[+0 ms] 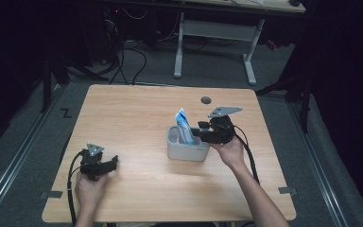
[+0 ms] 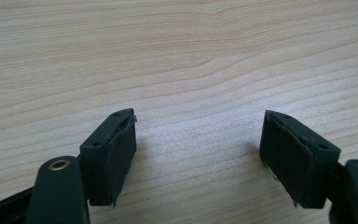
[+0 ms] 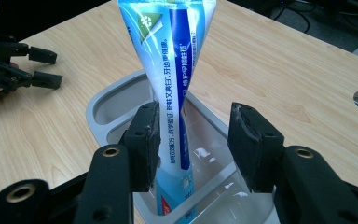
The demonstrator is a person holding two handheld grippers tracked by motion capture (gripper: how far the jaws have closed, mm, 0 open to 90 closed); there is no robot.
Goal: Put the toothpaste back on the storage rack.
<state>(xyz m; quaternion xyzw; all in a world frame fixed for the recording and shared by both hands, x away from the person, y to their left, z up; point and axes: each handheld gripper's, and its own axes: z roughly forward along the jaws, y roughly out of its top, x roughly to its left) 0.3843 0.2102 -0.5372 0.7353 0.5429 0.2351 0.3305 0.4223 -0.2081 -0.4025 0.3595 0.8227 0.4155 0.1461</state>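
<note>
High view: a wooden bench point(image 1: 137, 118) carries a grey holder point(image 1: 186, 150) right of centre, with a blue-and-white tube point(image 1: 183, 125) standing upright in its right compartment, the crimped end up. The right hand-held gripper point(image 1: 201, 134) sits just right of the holder, its jaws pointing left at the tube. The left hand-held gripper point(image 1: 113, 161) rests on the bench near the left front corner, well apart from the holder (a cable trails from each toward the near edge). A round grommet point(image 1: 206, 100) lies toward the far edge.

Left gripper view: the left hand-held gripper point(image 2: 198, 154) is released, jaws wide apart, bare bench point(image 2: 177, 56) between them.

Right gripper view: the right hand-held gripper point(image 3: 193, 147) is released, its jaws standing either side of the tube point(image 3: 172, 70). The left pad is touching or just beside the tube; the right pad stands clear of it. The tube rises from the holder point(image 3: 116, 100), twisted slightly at mid-height. The other gripper shows far left.
</note>
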